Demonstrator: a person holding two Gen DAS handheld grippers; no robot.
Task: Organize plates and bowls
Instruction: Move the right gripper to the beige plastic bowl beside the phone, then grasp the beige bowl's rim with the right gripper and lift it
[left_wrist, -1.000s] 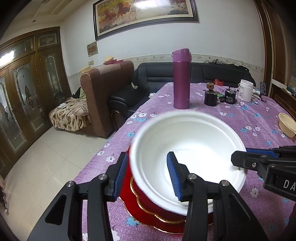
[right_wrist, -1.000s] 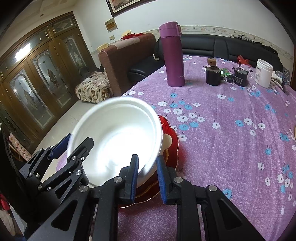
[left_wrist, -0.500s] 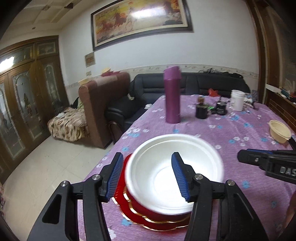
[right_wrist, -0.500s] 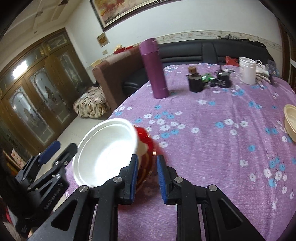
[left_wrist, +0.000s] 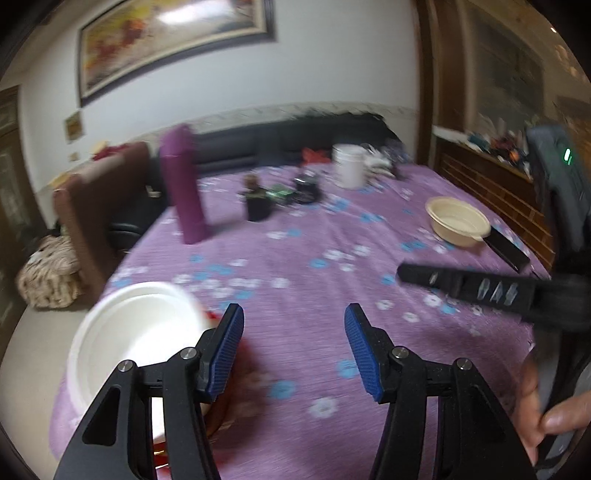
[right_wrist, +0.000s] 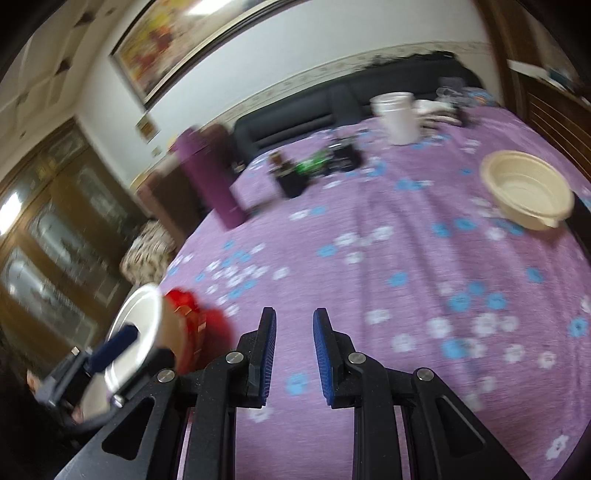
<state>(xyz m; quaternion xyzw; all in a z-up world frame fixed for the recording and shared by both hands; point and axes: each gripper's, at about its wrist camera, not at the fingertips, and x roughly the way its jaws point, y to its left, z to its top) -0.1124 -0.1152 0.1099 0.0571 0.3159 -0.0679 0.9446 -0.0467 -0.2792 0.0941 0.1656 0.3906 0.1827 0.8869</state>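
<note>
Left gripper open, empty; right gripper narrowly parted, empty. White bowl on red plate lower left; cream bowl upper right.

Two bowls are in view: one white bowl at the near left edge of the bench, and one cream bowl at the far right. One red plate lies under the white bowl; blur prevents telling whether more plates are stacked there. One purple flask stands upright. One white jar is at the far end. One dark pot stands beside a cluster of small dark items too blurred to count. Two claws are present: left claw, right claw.
</note>
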